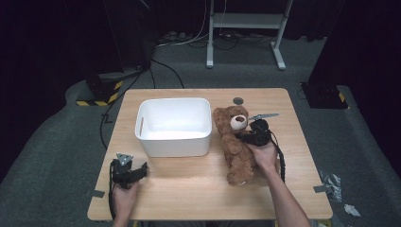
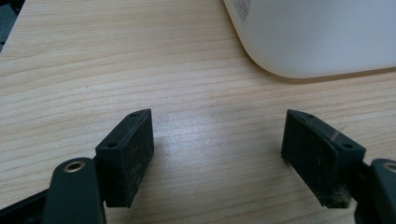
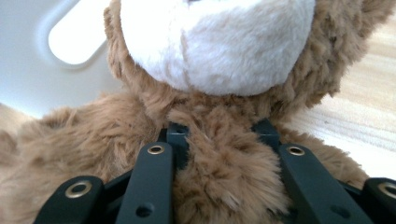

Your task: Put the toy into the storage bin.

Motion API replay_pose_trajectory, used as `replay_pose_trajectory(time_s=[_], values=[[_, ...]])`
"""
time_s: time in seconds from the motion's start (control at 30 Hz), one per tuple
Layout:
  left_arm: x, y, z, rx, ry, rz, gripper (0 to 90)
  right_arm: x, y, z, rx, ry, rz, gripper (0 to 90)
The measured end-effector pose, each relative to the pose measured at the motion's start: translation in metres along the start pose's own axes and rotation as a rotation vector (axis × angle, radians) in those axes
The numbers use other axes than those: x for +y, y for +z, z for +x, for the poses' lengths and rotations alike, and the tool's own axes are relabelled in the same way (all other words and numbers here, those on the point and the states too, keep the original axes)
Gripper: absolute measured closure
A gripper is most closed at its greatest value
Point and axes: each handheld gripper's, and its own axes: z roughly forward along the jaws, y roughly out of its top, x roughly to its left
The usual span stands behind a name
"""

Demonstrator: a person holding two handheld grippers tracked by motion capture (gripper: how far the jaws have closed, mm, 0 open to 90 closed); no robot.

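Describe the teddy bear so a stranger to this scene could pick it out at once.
On the wooden table, look just right of the white bin. The teddy bear lies there on its back, with the right gripper shut on its chest. It is the only furry brown thing, with a white muzzle.

Overhead light falls bright on the table; surroundings stay dark. White bin glares, slightly overexposed. Soft short shadows under objects. Gripper views: sheen on the wood, bear close-up soft, bkgd blurred. High view a bit grainy.
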Motion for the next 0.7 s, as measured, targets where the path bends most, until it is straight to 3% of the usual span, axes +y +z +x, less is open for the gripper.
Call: replay_pose_trajectory(time_s=[0.17,0.47,0.7], values=[[0.0,0.0,0.0,0.0,0.0,0.0,25.1,-0.005,-0.015,0.004,0.03,0.002,-0.058,70.7],[0.0,0.0,-0.001,0.001,-0.008,-0.002,25.1,-0.012,-0.039,0.006,0.034,-0.005,-0.134,71.8],[0.0,0.0,-0.001,0.002,-0.008,-0.001,25.1,-0.019,-0.056,-0.001,0.087,0.041,-0.193,72.4]])
